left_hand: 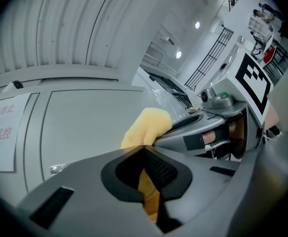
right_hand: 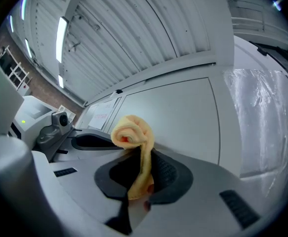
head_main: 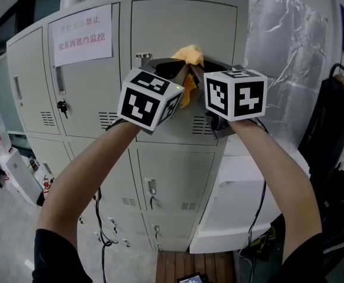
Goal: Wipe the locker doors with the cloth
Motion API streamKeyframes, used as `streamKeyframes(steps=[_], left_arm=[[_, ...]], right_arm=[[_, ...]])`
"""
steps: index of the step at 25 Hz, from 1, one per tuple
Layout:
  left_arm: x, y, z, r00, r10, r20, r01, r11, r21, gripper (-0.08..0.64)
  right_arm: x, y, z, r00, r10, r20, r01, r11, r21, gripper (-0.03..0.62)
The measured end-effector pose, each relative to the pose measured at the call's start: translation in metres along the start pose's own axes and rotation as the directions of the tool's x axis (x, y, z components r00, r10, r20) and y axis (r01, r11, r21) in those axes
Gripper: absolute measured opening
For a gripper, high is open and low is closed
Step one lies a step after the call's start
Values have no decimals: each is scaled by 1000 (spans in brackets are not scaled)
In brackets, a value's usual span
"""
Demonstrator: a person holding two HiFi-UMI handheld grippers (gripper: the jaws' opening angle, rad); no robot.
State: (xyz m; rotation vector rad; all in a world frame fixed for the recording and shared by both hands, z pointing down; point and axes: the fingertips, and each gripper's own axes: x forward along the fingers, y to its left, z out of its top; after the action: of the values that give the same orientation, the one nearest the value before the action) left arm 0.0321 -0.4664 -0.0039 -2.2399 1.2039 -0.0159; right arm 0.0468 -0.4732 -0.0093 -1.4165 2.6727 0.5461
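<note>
Bank of grey lockers (head_main: pixel 36 81), seen from just behind the person, with a clear plastic sheet (head_main: pixel 284 58) hanging to its right. Both forearms cross the lower doors and hide parts of them. The upper door (head_main: pixel 183 22) on the right of the bank is the one that both grippers face. A paper notice (head_main: pixel 82 34) with red print is fixed to the neighbouring door on the left; in the left gripper view it is cut off at the picture's edge. In the head view, the 2 marker cubes (head_main: pixel 149 99) stand in front of the jaws and cover the lower part of the yellow cloth (head_main: pixel 189 58), so only its bunched top shows above them, in front of the upper door. No view shows whether the cloth touches the door. Left gripper (left_hand: pixel 144 154): jaws closed together with a fold of the cloth pinched between them and its free end bulging out beyond the tips. Right gripper (right_hand: pixel 141 157): jaws clamped on a narrow strip of the same cloth, whose rolled end stands above the tips. The 2 grippers sit close side by side, each holding the cloth.
</note>
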Motion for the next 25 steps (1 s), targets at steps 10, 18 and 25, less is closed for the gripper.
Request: streamKeyframes(steps=[10, 18, 25], left_arm=[[42, -59, 16, 997, -81, 0, 81, 997, -1, 18], [60, -85, 23, 993, -114, 8, 114, 993, -5, 18], [64, -93, 25, 993, -120, 12, 120, 993, 5, 18]], right_arm=[[-43, -59, -13, 997, -80, -16, 81, 997, 17, 72], [-63, -86, -18, 992, -119, -27, 120, 992, 25, 72], [-68, -92, -21, 992, -125, -27, 126, 991, 45, 72]])
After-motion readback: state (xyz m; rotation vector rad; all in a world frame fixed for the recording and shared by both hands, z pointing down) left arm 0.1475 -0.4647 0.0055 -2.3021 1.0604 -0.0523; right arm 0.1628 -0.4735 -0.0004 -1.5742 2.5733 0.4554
